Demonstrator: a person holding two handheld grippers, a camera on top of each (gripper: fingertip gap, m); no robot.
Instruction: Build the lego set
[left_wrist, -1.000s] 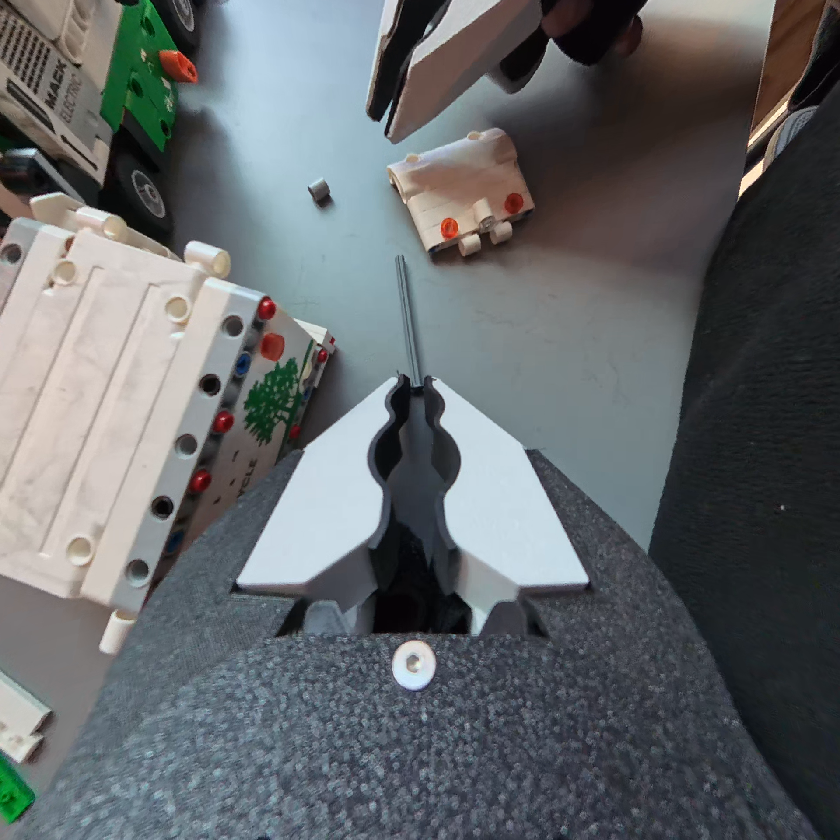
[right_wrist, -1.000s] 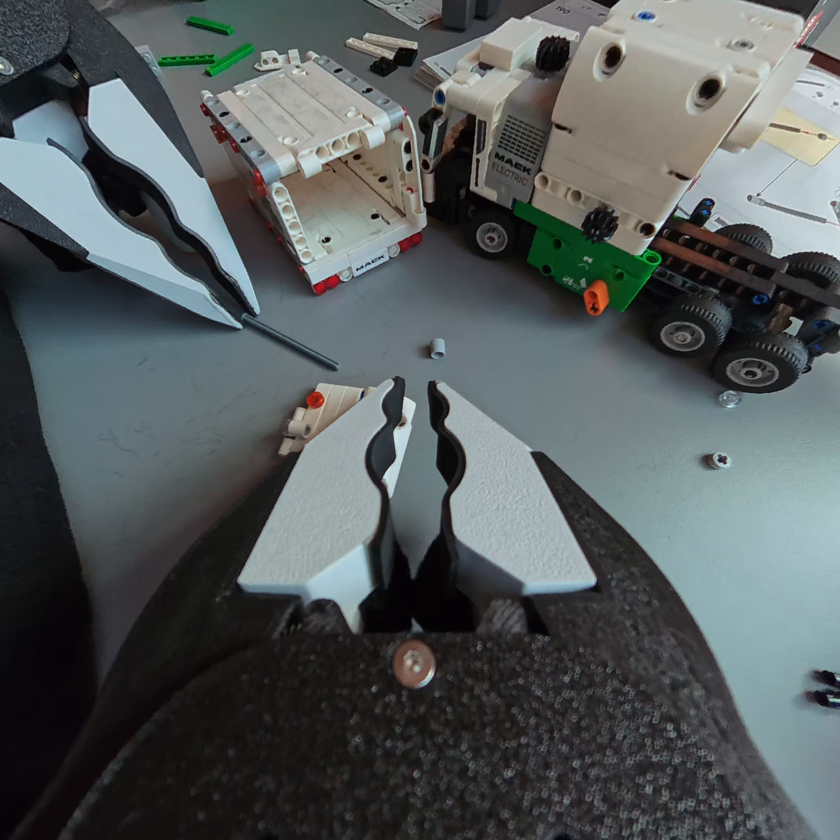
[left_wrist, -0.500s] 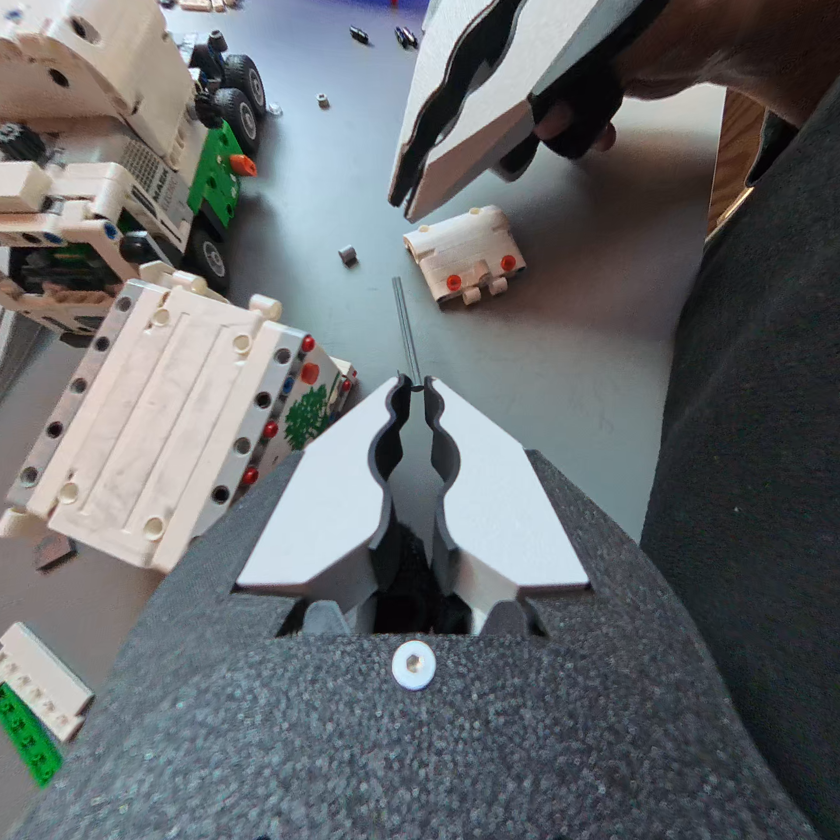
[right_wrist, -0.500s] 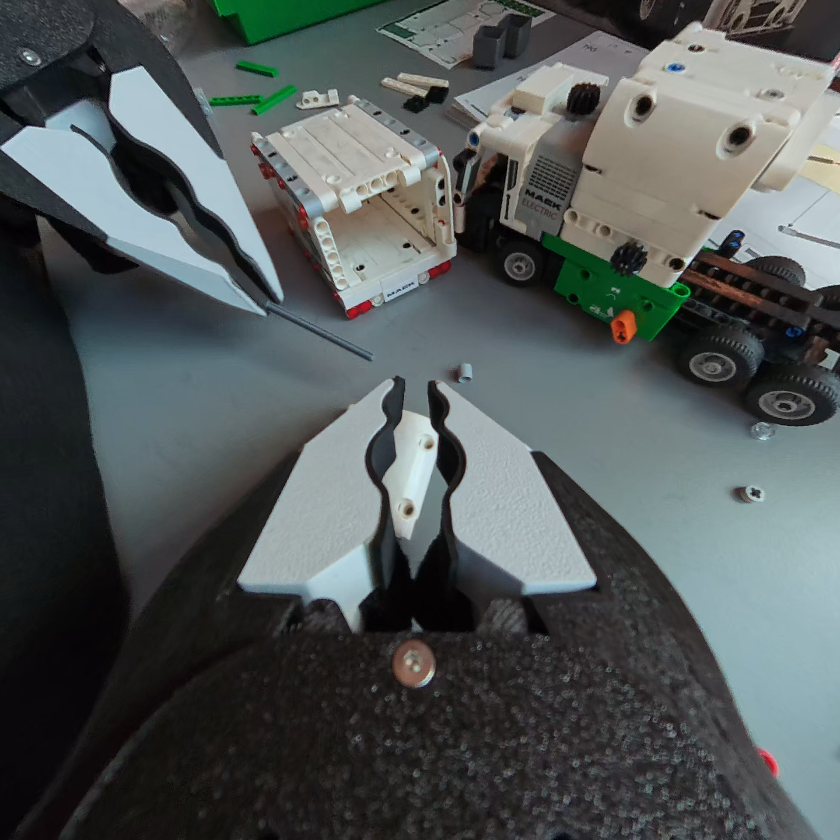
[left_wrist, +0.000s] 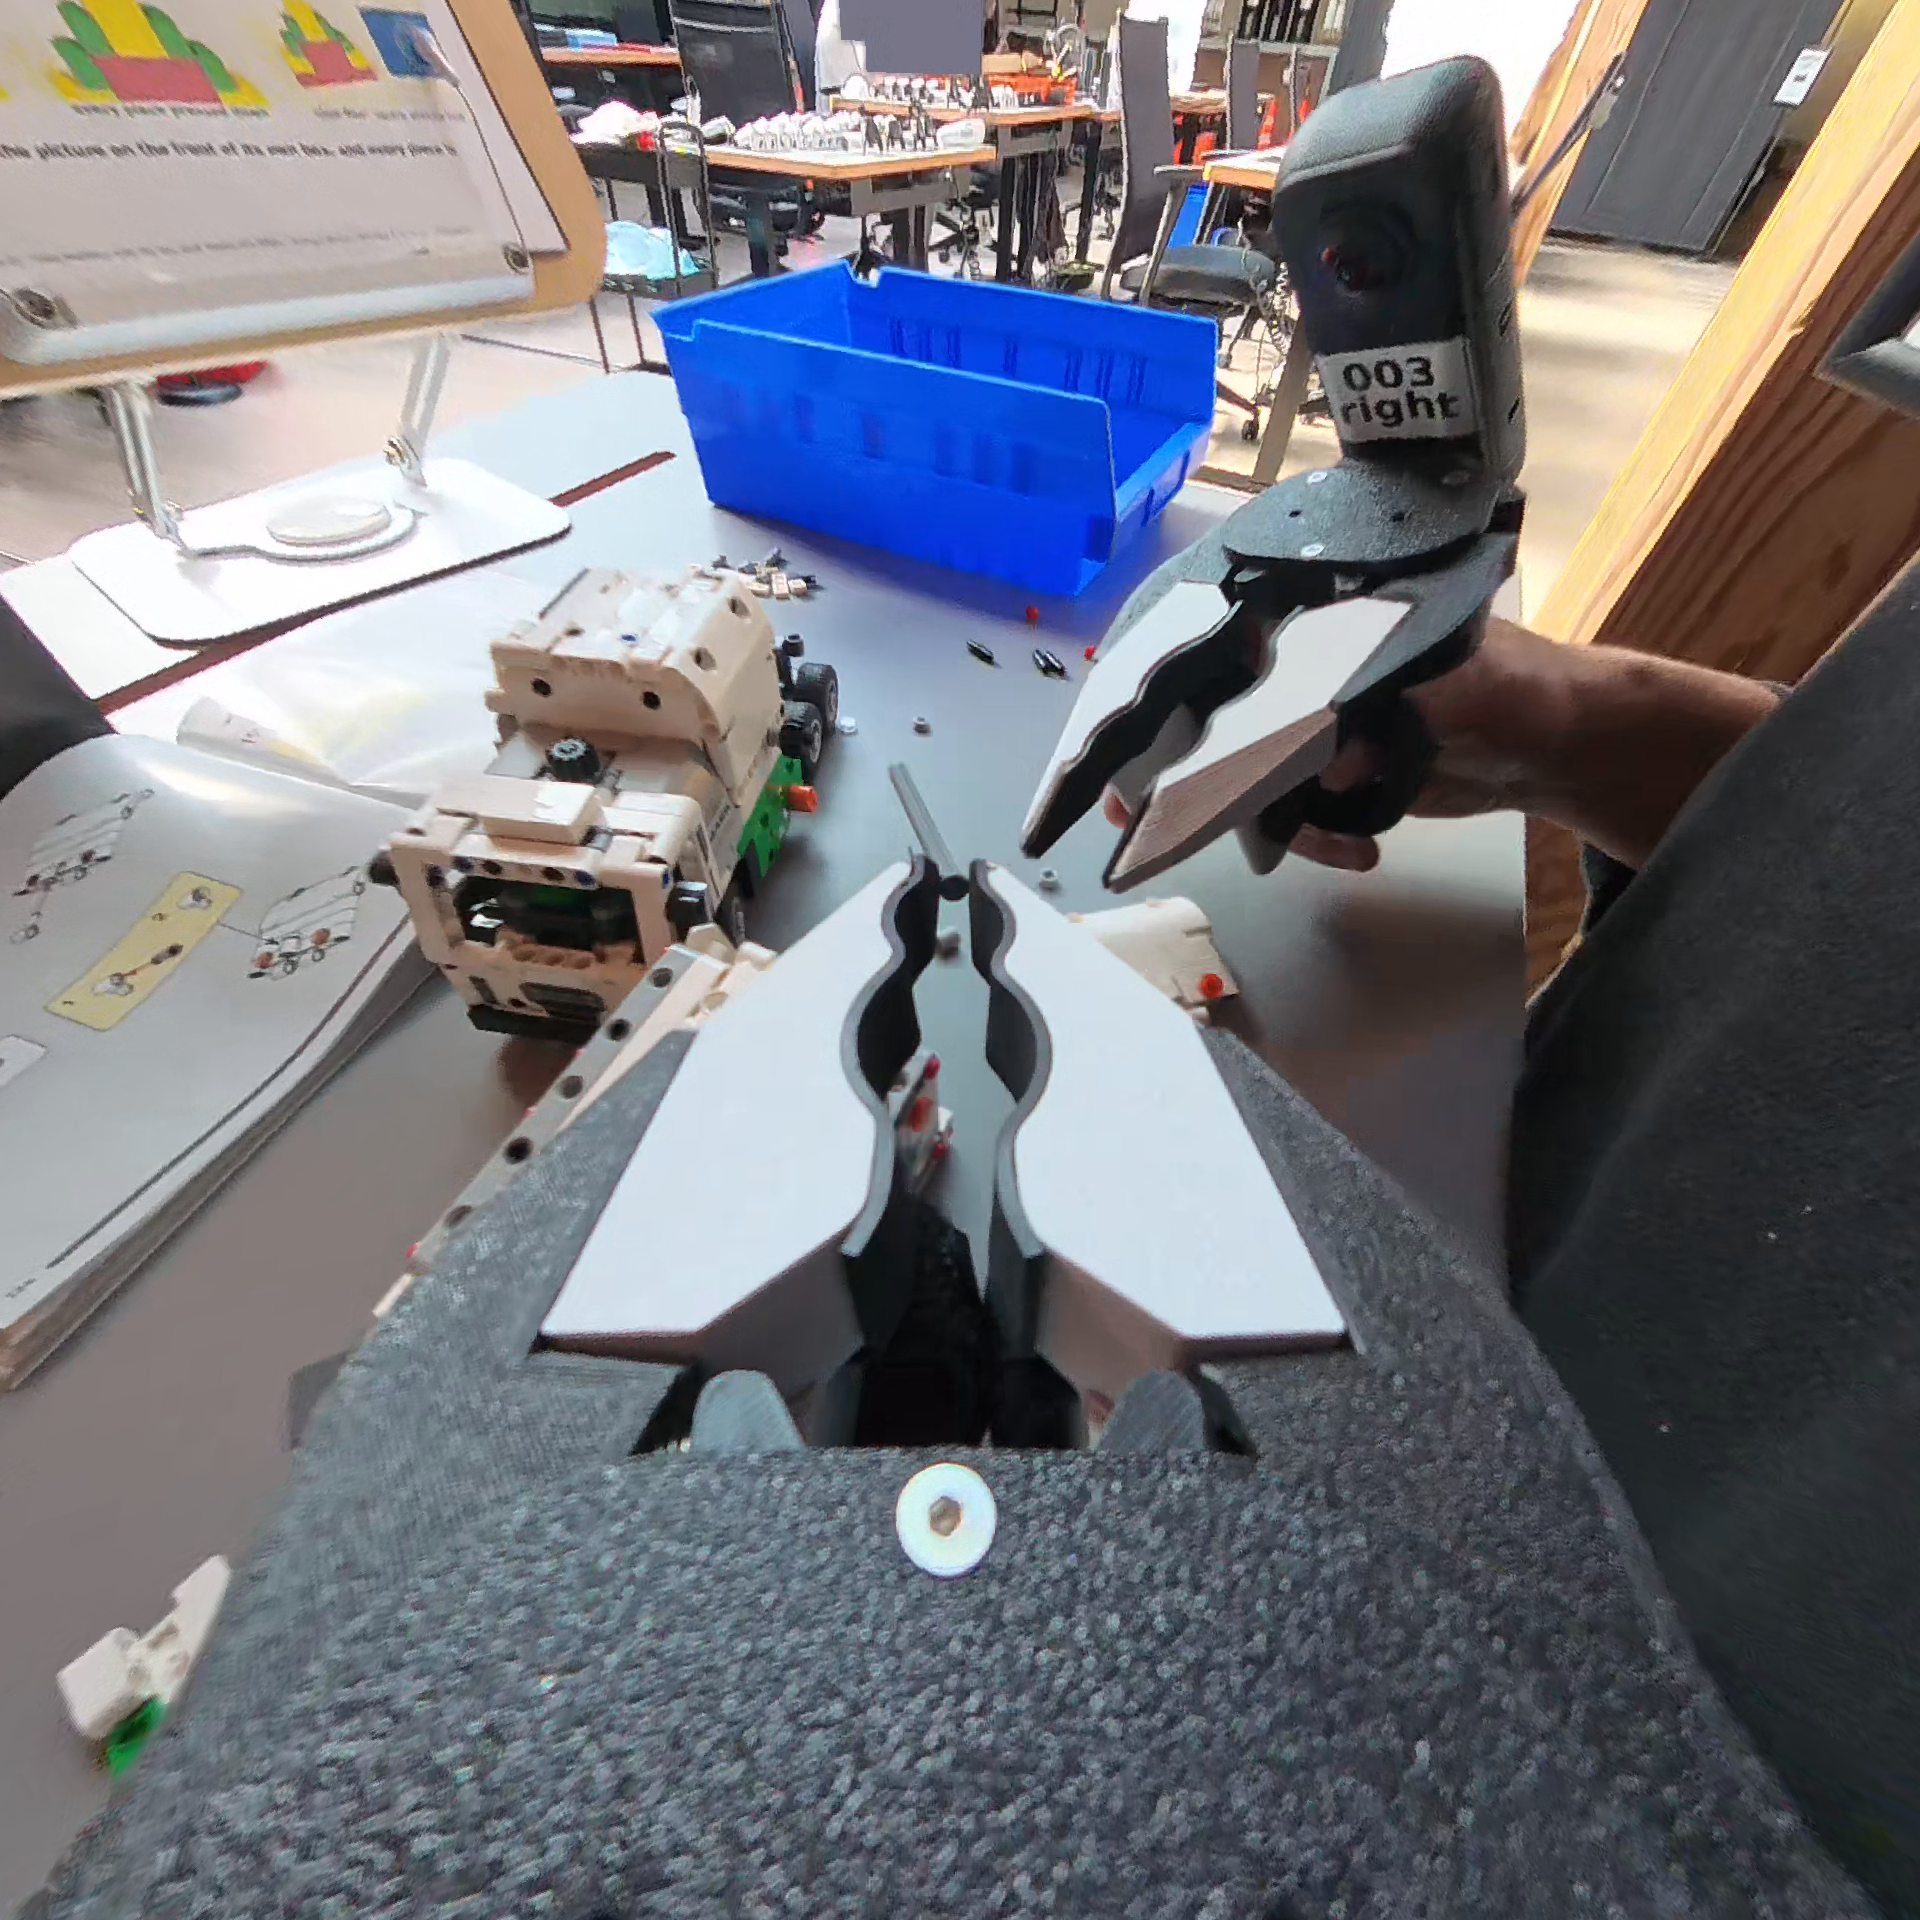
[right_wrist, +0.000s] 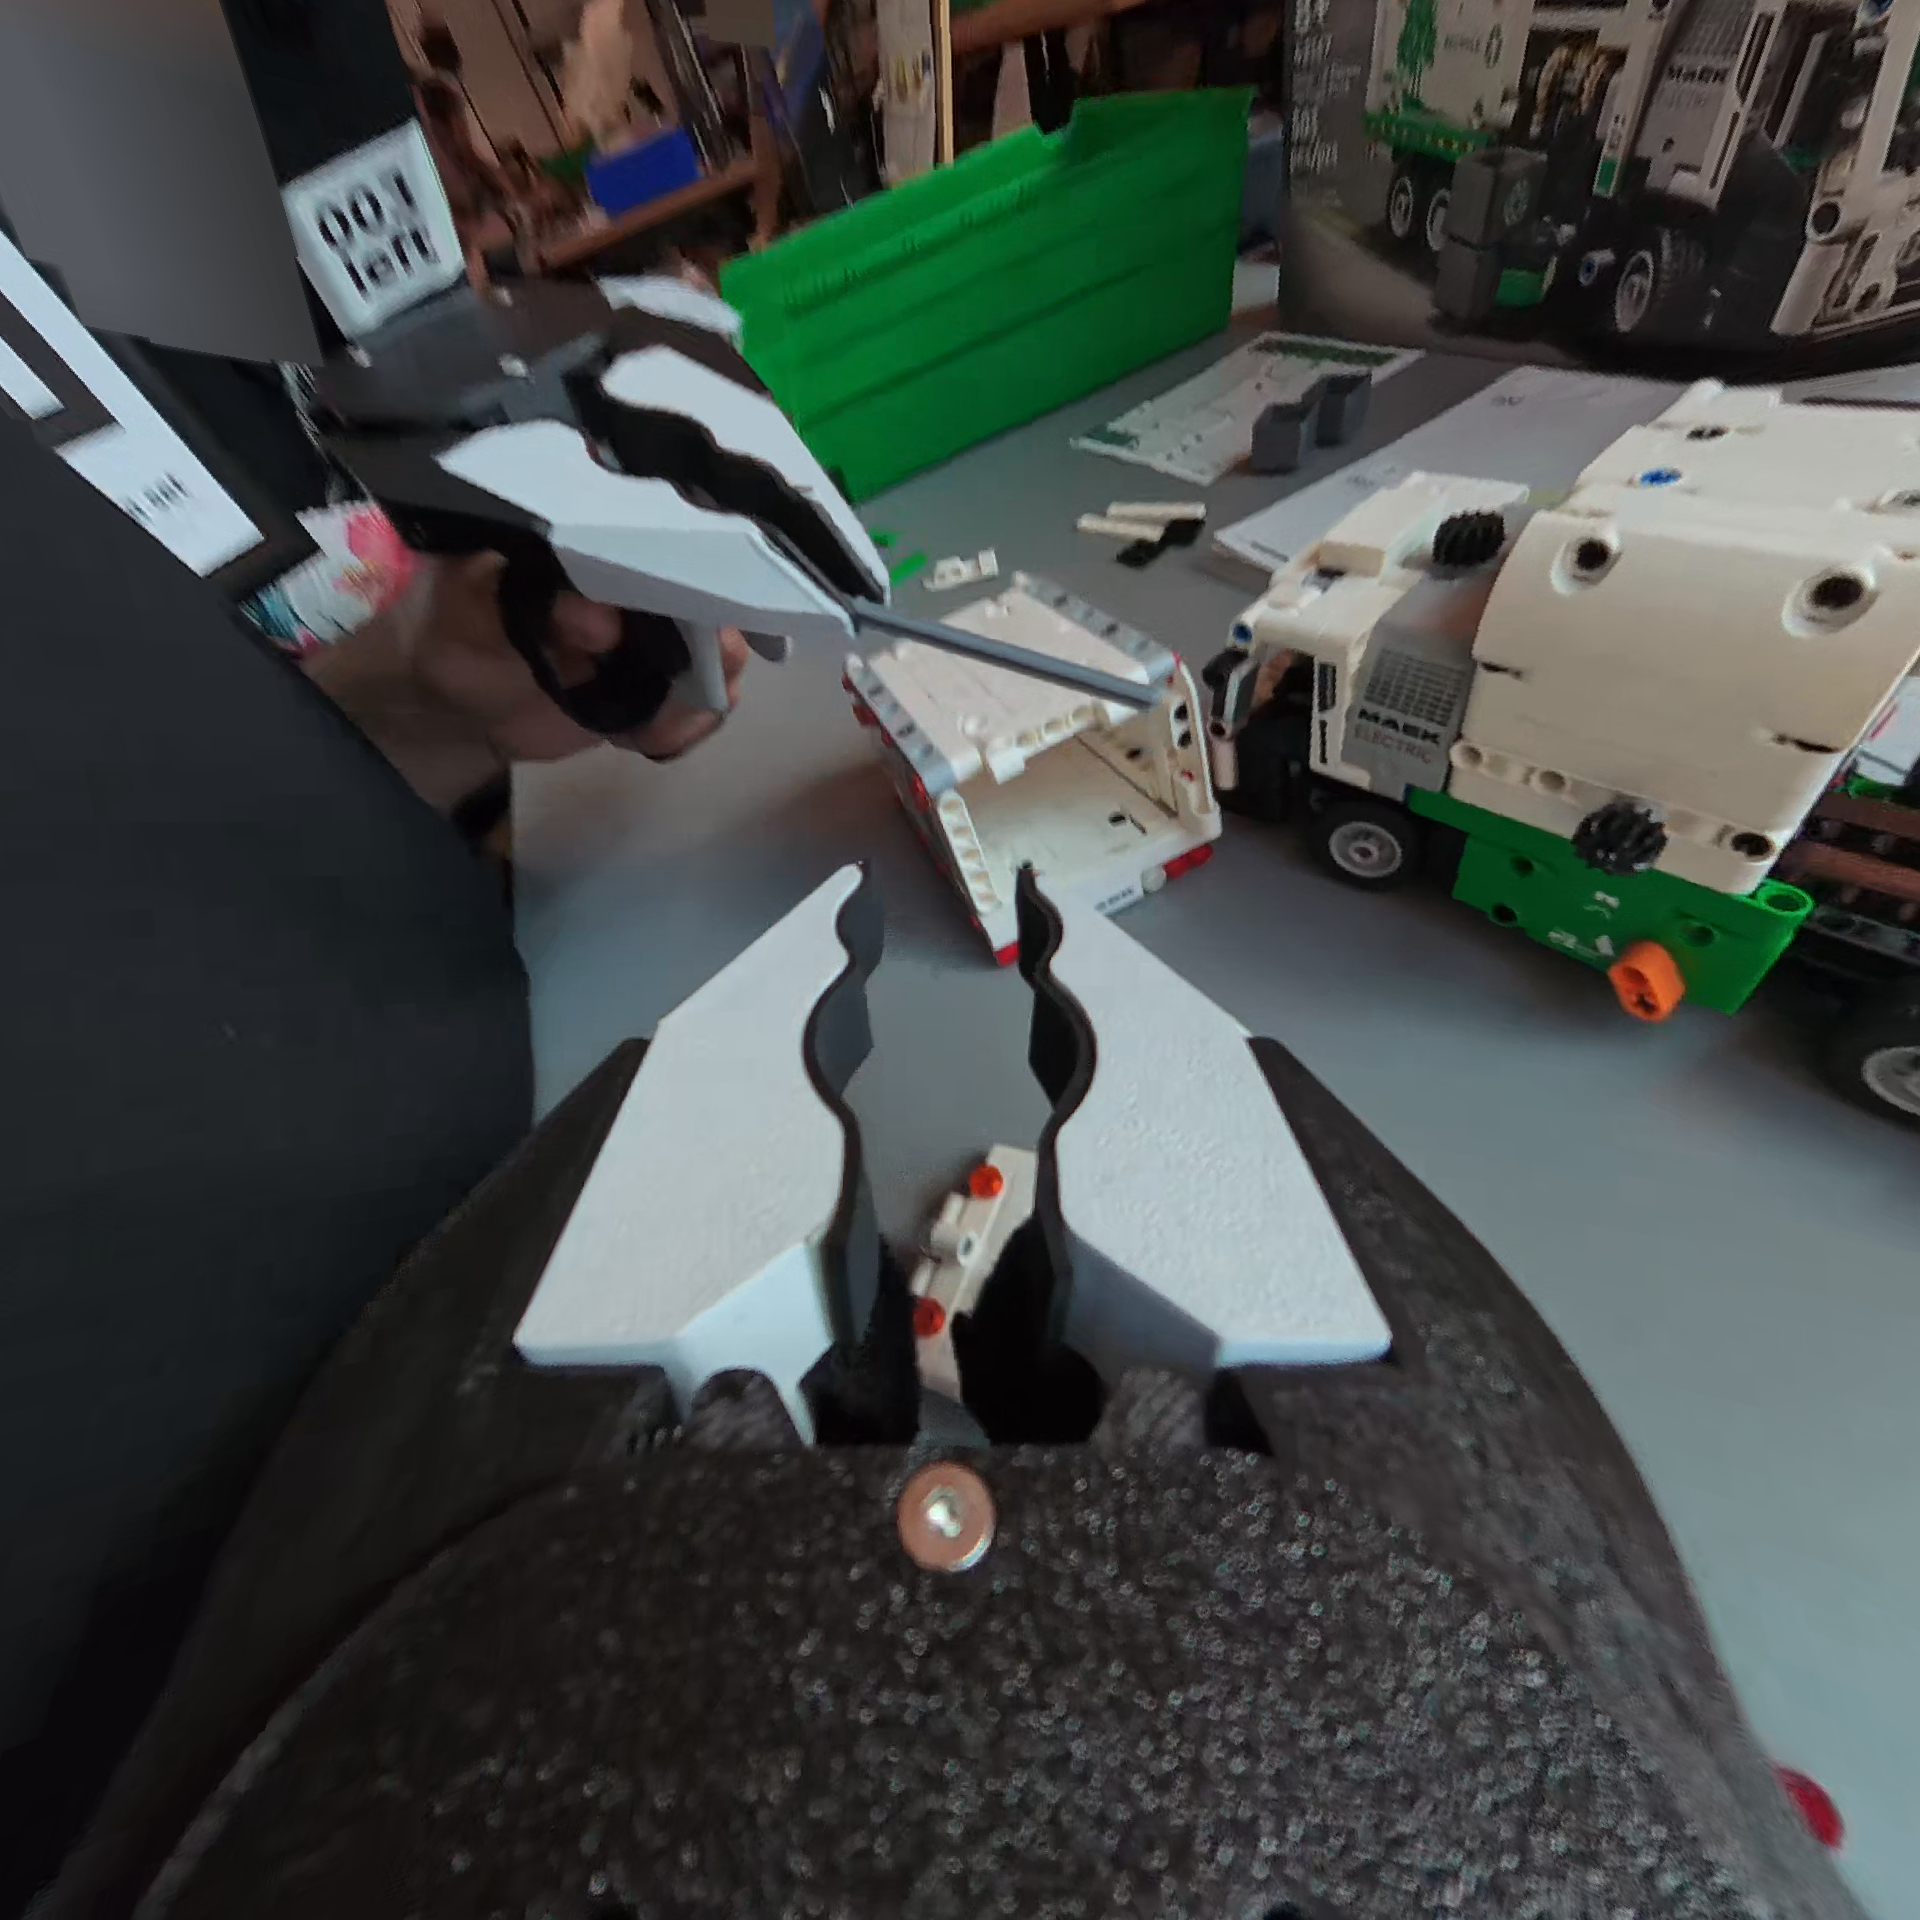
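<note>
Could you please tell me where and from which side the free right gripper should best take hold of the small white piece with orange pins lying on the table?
Probably from above: the small white piece lies flat on the table beneath the open right gripper. Close across its plain long sides, away from the orange pins, which stick out on one face.

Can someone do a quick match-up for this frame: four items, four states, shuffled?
Items:
1. left hand-held gripper
2. right hand-held gripper
3. small white sub-assembly with orange studs
4. blue bin

States:
A. lies on the grey table, below an open gripper
B. shut on the thin grey axle
C. stands at the far side of the table, behind the truck
D. open, holding nothing

Pairs: 1-B, 2-D, 3-A, 4-C
</note>
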